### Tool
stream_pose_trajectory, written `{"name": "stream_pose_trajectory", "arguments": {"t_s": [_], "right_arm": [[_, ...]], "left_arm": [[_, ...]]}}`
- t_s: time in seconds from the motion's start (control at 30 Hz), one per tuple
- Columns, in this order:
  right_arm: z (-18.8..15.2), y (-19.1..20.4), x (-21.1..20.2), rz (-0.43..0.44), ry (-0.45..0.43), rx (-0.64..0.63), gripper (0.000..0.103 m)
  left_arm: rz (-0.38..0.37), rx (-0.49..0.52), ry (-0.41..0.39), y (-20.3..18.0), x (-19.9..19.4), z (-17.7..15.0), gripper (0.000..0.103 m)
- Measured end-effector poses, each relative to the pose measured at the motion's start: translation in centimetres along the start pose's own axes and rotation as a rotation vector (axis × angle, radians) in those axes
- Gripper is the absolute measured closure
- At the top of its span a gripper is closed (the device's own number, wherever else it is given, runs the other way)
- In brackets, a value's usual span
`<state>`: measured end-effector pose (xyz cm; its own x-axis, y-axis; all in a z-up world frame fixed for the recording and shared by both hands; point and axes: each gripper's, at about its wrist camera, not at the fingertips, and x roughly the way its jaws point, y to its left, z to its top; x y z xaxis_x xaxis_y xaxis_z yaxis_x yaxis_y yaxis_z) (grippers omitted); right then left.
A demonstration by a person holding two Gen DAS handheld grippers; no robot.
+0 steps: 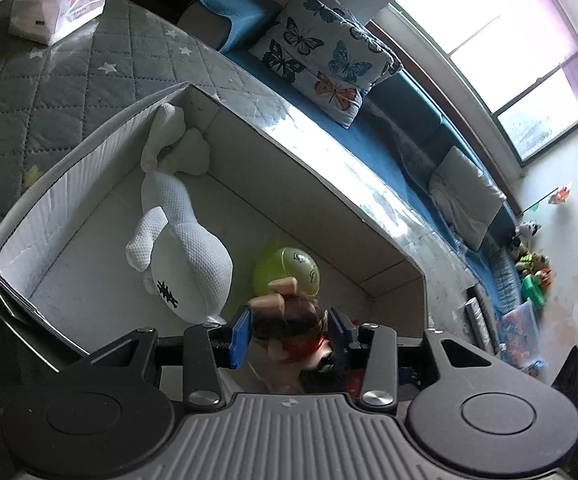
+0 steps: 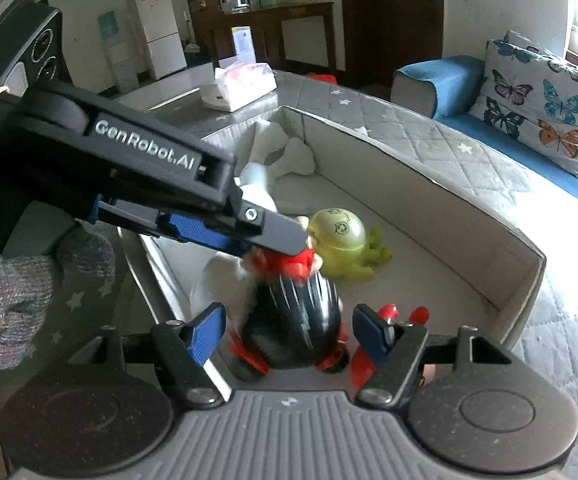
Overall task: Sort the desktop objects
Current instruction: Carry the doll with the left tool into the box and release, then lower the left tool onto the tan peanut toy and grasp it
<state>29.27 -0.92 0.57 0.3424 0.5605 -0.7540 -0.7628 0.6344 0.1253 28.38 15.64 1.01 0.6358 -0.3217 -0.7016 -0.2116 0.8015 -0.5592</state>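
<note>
Doll held above the box (image 1: 89,168), beside the green toy (image 1: 289,272).
Left gripper (image 1: 289,330) jaws clamp the doll (image 2: 293,312) by its head; right gripper (image 2: 289,332) jaws stand open around its body, so a slackened clamp risks dropping it outside the box.

– What sits between the right gripper (image 2: 287,334) fingers?
– A blurred black-and-red doll (image 2: 295,332), with gaps to both blue pads.
– And the left gripper (image 2: 277,240)?
– It reaches in from the left, its tip at the doll's red top.
– Behind it?
– A green toy (image 2: 343,242) and a white plush (image 2: 285,154) inside the white box (image 2: 501,240).
</note>
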Motion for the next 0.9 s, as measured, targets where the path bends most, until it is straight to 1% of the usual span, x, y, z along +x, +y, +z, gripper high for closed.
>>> {"name": "stream_pose_trajectory", "arguments": {"t_s": [0.13, 0.23, 0.37, 0.5, 0.63, 0.9], "right_arm": [[-0.1, 0.1, 0.1, -0.007, -0.002, -0.002, 0.032], [-0.1, 0.1, 0.3, -0.010, 0.005, 0.011, 0.038], [-0.3, 0.1, 0.3, -0.008, 0.008, 0.016, 0.043], [-0.4, 0.3, 0.2, -0.013, 0.002, 0.018, 0.043], [-0.6, 0.4, -0.5, -0.014, -0.025, 0.028, 0.043], [-2.0, 1.4, -4.1, -0.052, -0.120, 0.051, 0.042]], "left_arm": [[0.002, 0.009, 0.001, -0.1, 0.1, 0.0, 0.059], [0.000, 0.003, -0.007, 0.0, -0.2, 0.0, 0.059], [0.011, 0.004, -0.031, 0.1, -1.0, 0.2, 0.059], [0.014, 0.010, -0.050, 0.1, -1.6, 0.3, 0.059], [0.020, 0.028, -0.067, -0.3, -2.3, 0.1, 0.059], [-0.016, 0.084, -0.079, -2.1, -3.8, -1.4, 0.059]]}}
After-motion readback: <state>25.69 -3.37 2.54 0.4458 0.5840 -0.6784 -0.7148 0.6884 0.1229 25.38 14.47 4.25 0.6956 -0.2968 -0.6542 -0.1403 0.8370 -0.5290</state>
